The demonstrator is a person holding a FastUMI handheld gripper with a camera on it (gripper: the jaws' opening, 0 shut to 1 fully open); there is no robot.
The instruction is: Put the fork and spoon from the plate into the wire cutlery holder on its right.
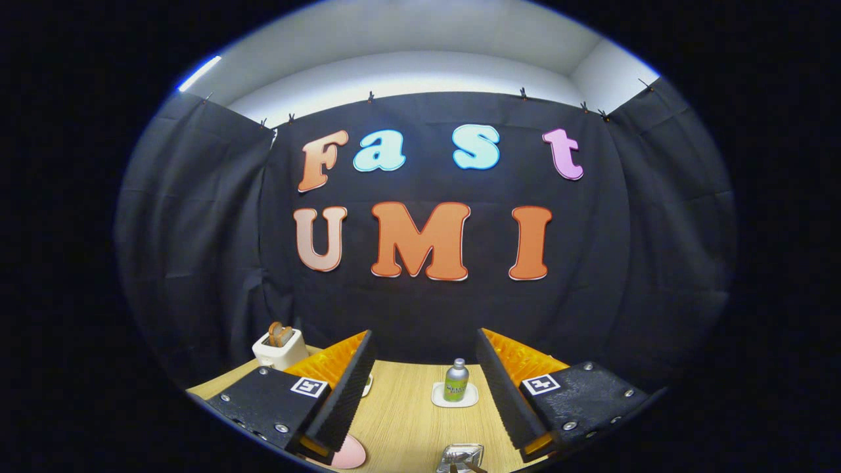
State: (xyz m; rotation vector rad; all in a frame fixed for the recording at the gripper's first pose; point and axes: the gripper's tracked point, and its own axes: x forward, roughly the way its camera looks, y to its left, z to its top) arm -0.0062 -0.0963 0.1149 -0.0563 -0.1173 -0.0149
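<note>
metal cutlery to be lifted off a pink plate

wire mesh marks the cutlery holder [460,456], which is seen low between the fingers, close in front of them, on the wooden table [407,407]. a dark handle or two seems to cross it, but what is lying there cannot be told. a pink plate [349,453] is seen beside the left finger, only its edge showing past the finger; the fork and spoon said to be on it cannot be made out. the gripper [426,387] is held wide open, with nothing between its fingers but bare table

further off, a small green bottle [456,380] with a silver cap is stood on a white coaster [454,396], beyond the fingertips. a white toaster [280,348] with bread slices in it is placed at the far left of the table, near the cloth wall

the fork and spoon are judged to be light, stiff and smooth, so slipping is to be expected if they are pinched on the polished bowl or tines. a hold across the handle, near its middle, is judged best, so that the piece hangs level. since cutlery lies flat on a plate, the fingers would have to be brought low and closed across the narrow width of the handle. the plate may be pushed if it is scraped, and the wire holder is probably light enough to be tipped by a careless knock
</note>
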